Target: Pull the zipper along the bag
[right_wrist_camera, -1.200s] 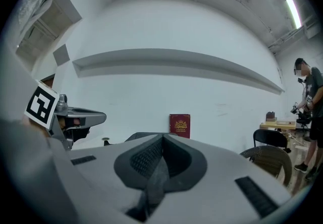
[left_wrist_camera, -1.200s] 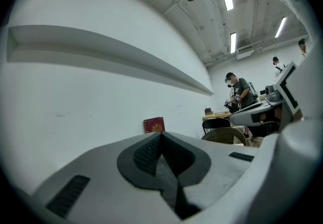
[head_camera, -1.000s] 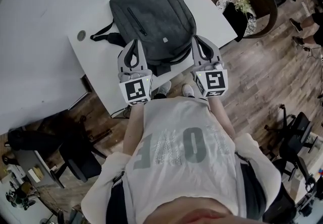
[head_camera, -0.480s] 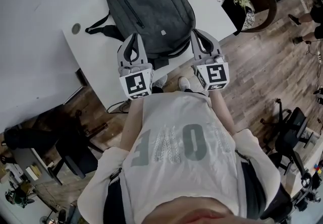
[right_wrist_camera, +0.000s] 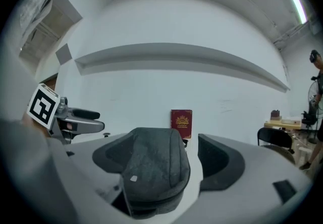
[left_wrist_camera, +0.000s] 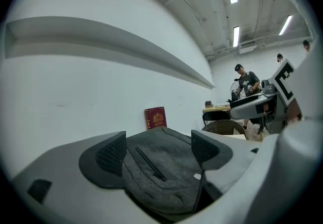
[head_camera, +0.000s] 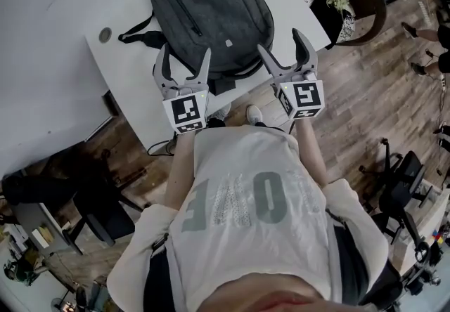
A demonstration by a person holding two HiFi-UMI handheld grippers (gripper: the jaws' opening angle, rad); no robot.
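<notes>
Both grippers' jaws have just been opening, from shut a second ago. By the bag's (head_camera: 211, 12) near left corner, the left gripper (head_camera: 185, 57) stands wide and empty. The bag lies flat on the white table (head_camera: 133, 79). At its near right corner, the right gripper (head_camera: 281, 47) gapes equally wide, holding nothing.

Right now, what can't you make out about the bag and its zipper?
- Main zipper pull on the backpack: too small in the head view; not seen in either gripper view.
- Backpack's near edge: head view, partly behind left gripper and right gripper.
- Red book: cover print too small, both gripper views.
</notes>
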